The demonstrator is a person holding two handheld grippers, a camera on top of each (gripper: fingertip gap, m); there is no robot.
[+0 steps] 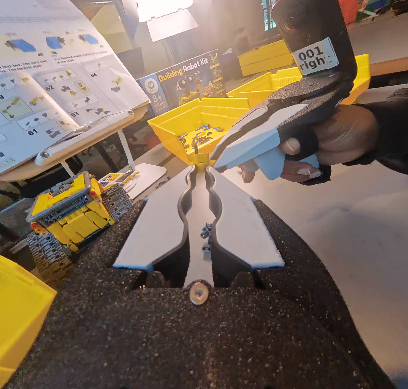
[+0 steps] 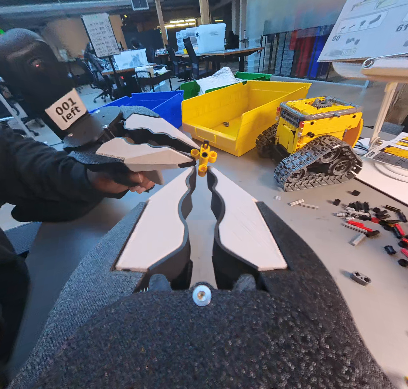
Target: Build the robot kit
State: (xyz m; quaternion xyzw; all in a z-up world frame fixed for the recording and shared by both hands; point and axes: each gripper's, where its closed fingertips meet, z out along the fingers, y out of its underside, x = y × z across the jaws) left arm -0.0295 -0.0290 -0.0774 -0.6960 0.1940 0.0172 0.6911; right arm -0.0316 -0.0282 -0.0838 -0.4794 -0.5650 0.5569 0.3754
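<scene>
Jaws: both our grippers pinch one yellow cross-shaped connector (image 2: 203,157); left gripper (image 1: 200,168) grips its side, right gripper (image 2: 201,170) its lower end.
Connector: we hold it above the grey table (image 2: 254,179).
Nearby: yellow tracked robot model (image 2: 315,142), yellow bin (image 2: 220,122), loose pins (image 2: 375,221).

A: Beside the yellow tracked brick robot model (image 2: 318,142), the open instruction booklet on its stand (image 2: 373,20) is cut off by the frame's edge.

B: Behind that model, the small dark piece in the yellow plastic bin (image 2: 225,124) is too small to tell.
</scene>
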